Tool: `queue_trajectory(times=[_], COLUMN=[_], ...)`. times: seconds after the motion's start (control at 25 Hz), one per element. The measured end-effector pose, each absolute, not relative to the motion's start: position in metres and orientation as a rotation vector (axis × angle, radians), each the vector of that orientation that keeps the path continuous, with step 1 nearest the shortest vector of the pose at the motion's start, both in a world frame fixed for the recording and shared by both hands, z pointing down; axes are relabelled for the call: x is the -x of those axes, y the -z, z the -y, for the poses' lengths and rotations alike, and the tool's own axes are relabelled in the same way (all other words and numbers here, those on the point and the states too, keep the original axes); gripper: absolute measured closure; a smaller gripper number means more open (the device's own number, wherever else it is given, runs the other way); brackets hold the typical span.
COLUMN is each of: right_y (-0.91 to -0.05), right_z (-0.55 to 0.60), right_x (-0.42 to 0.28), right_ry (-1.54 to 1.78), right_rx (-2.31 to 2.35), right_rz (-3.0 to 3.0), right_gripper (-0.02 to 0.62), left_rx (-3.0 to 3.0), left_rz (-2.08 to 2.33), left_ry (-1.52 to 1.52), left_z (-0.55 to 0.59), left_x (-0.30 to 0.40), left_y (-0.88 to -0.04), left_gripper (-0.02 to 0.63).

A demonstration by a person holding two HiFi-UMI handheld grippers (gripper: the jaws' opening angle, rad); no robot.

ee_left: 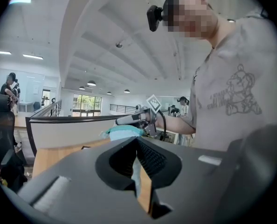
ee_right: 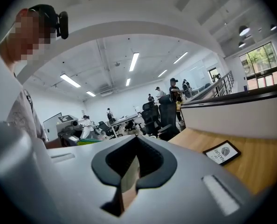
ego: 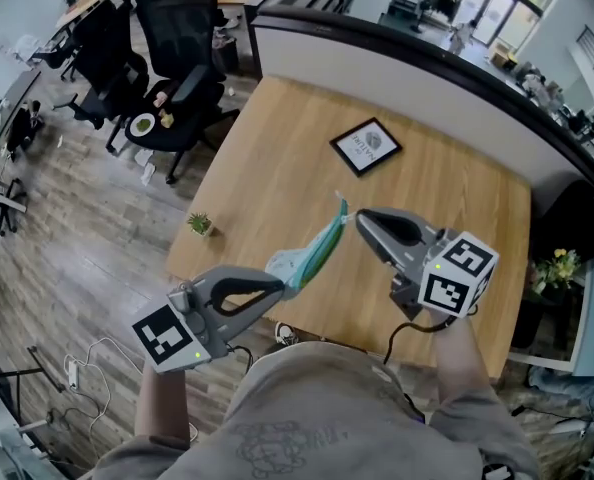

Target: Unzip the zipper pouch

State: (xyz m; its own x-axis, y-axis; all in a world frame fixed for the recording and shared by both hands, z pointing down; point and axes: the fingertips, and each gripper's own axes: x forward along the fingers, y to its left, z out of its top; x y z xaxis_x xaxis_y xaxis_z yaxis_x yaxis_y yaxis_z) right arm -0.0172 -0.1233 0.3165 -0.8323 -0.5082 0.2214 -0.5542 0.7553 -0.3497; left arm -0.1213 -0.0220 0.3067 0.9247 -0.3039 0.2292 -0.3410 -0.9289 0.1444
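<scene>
Open tabletop [ego: 277,173] room lies between the potted plant [ego: 199,225] and framed card [ego: 365,146].

Zipper pouch [ego: 317,248] lower end hidden within the left gripper [ego: 284,286] jaws

The zipper pouch [ego: 315,253] hangs above the table [ego: 277,138] between left tongs [ego: 280,286] and right tongs [ego: 362,218], framed card [ego: 366,145] behind.

Pale teal zipper pouch [ego: 314,252] with green edge, light wood-grain bench [ego: 277,158], black-framed white picture [ego: 366,145], black office chair [ego: 177,28].
</scene>
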Motion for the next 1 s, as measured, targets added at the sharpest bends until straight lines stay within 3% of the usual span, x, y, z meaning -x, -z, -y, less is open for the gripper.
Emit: queue_trajectory(times=[0.52,1.0], right_y=[-0.334,-0.266], right_z=[0.139,0.132], right_x=[-0.004,0.001], right_ry=[-0.693,-0.293], right_rx=[-0.981,-1.107], right_rz=[2.787,2.83], right_gripper=[0.578,0.578], left_rx=[-2.88,-2.79], left_rz=[0.664,1.105], left_ry=[-0.187,-0.147], left_z=[0.047,0.091], left_x=[0.16,0.179], left_y=[-0.298,-0.27], left_gripper=[0.601,0.6])
